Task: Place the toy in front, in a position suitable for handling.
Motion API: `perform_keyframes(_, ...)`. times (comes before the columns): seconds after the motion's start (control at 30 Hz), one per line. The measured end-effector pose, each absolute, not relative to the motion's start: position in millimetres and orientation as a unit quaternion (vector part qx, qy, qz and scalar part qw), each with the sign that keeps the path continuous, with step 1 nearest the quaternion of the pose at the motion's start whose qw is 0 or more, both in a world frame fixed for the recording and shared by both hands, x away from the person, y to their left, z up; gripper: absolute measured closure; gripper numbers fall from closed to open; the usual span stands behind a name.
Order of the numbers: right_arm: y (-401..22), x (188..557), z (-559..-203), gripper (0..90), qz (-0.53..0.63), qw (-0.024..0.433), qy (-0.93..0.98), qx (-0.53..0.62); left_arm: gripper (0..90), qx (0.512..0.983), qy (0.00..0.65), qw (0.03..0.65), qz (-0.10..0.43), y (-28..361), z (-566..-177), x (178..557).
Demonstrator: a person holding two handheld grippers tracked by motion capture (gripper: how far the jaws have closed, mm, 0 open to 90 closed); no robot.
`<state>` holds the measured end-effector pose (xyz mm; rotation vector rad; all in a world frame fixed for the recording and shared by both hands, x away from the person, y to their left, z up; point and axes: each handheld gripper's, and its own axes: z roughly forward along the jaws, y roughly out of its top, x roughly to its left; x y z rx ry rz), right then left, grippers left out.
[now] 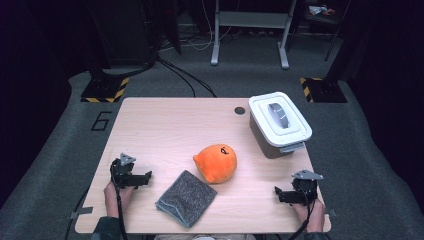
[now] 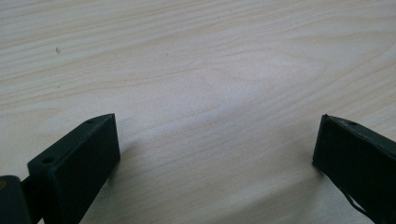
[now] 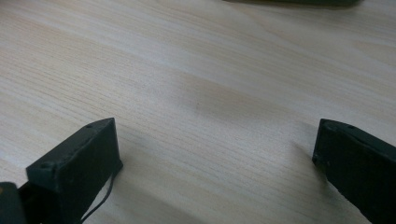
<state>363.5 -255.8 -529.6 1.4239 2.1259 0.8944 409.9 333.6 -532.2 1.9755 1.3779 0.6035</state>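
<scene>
Resting at the near corners of the bench [image 1: 165, 120], both claws sit with jaws spread wide and nothing between them: the left claw [image 1: 148, 176] points inward toward the grey cloth [image 1: 186, 198], the right claw [image 1: 276, 192] points inward from the other side. In both gripper views you see bare wood between the jaws, so neither is holding anything.

The folded grey cloth lies near the front edge, just beside the orange plush toy [image 1: 216, 162], which sits near the middle. The white-lidded bin [image 1: 278, 123] stands at the far right, lid on.

Judging from the layout, your nearest pick is the cloth or the toy. Keep the jaws wide as you approach, come in low and level, and centre the thing between the pads before you squeeze. Take the cloth by a folded edge so it doesn't unfold.
</scene>
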Motion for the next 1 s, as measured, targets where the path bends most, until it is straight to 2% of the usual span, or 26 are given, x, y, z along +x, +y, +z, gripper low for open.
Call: perform_keyframes(1.0, -258.5, 362.1, -526.6, 0.0, 0.308, 0.207, 0.765, 0.526, 0.2, 0.753, 0.526, 0.323, 0.229, 333.5, -531.9, 410.3)
